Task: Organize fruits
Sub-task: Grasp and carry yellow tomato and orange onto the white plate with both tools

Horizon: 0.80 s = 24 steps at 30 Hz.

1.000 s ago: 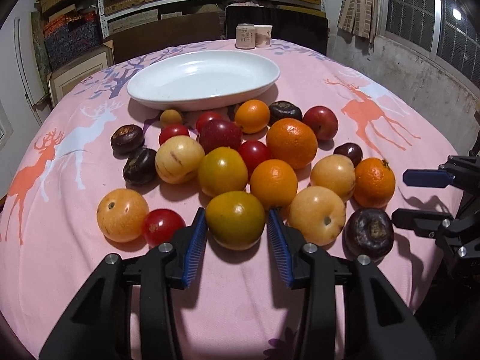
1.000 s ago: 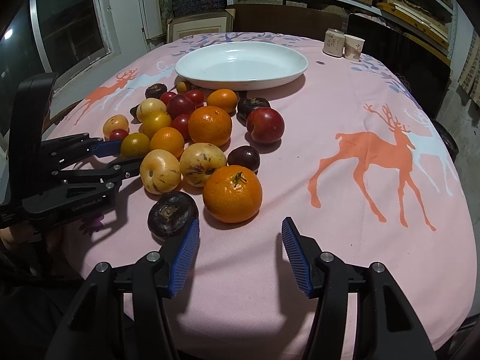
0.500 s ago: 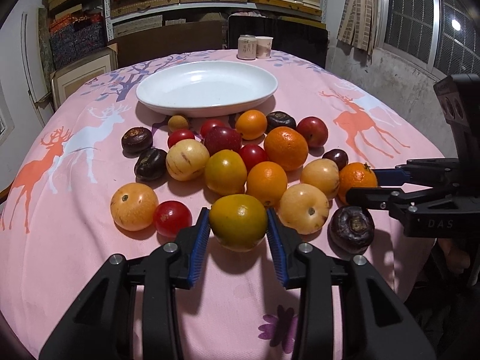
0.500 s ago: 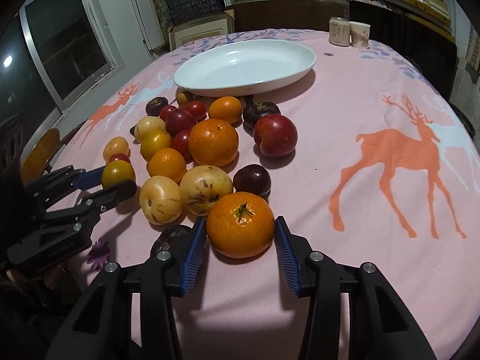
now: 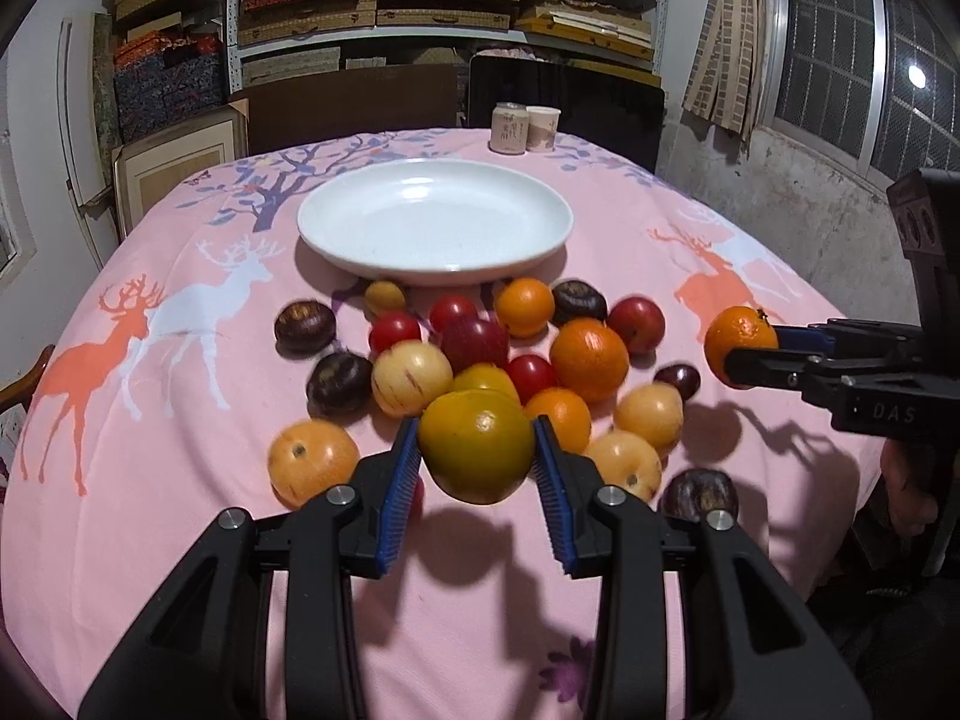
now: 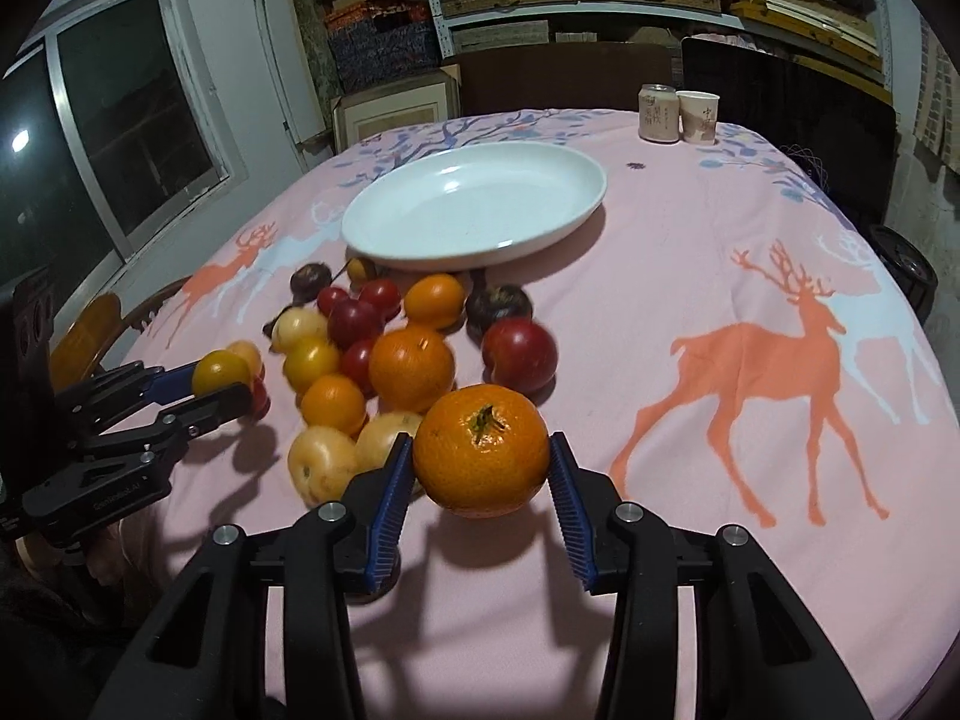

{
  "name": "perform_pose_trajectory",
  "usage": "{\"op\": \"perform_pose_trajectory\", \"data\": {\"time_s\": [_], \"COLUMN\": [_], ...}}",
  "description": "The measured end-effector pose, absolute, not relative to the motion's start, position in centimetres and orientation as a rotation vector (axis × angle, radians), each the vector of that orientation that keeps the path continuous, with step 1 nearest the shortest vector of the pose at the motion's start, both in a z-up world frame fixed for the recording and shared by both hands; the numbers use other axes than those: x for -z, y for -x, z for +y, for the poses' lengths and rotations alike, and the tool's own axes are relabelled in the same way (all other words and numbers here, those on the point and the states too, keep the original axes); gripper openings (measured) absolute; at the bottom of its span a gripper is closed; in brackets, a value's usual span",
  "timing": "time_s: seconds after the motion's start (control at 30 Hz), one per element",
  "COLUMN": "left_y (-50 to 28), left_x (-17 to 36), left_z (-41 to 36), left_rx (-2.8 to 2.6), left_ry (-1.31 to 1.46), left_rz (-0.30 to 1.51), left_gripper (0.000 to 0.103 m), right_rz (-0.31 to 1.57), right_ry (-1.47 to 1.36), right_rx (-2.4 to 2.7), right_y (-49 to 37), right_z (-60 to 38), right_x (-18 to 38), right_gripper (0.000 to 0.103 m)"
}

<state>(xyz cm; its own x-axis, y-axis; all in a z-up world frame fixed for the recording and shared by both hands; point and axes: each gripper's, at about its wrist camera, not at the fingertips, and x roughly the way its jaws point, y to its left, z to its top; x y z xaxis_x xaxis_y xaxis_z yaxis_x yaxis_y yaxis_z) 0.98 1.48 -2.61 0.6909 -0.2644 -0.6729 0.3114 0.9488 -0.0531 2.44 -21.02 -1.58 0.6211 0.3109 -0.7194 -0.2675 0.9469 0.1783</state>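
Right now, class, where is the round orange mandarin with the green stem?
In the right wrist view, the round orange mandarin with the green stem sits low and central, clamped in the right hand-held gripper just above the pink tablecloth, right of the fruit pile.

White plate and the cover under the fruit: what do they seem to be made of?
White plate: looks like glazed ceramic or melamine; smooth, glossy, with sharp light reflections in the well. The look alone cannot settle which.

Pink cover: looks like soft woven fabric; matte, printed with deer and trees, no shine, draping over the table edge.
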Motion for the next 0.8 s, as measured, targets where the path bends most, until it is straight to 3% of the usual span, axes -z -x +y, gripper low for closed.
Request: {"op": "perform_pose_trajectory", "data": {"time_s": [0.27, 0.57, 0.73, 0.8], "left_y": [-10.9, -27.5, -32.8, -33.7], "left_x": [-0.3, 0.8, 3.5, 4.1], "left_z": [1.8, 1.9, 1.9, 2.1], "left_rx": [0.308, 0.255, 0.229, 0.223], "left_ry": [-0.059, -0.052, -0.047, -0.042], "left_rz": [0.759, 0.865, 0.955, 0.974], "left_gripper": [0.037, 0.037, 0.037, 0.042], "right_rz": [0.793, 0.880, 0.953, 0.967], "right_ry": [-0.084, -0.182, -0.157, -0.132], "right_rx": [-0.353, -0.312, -0.293, -0.290], "right_y": [-11.9, -27.5, -32.9, -33.8], "right_z": [-20.1, -17.8, -15.9, -15.4], "right_x": [-2.9, -0.2, 2.1, 2.5], "right_gripper": [0.045, 0.046, 0.047, 0.049]}}
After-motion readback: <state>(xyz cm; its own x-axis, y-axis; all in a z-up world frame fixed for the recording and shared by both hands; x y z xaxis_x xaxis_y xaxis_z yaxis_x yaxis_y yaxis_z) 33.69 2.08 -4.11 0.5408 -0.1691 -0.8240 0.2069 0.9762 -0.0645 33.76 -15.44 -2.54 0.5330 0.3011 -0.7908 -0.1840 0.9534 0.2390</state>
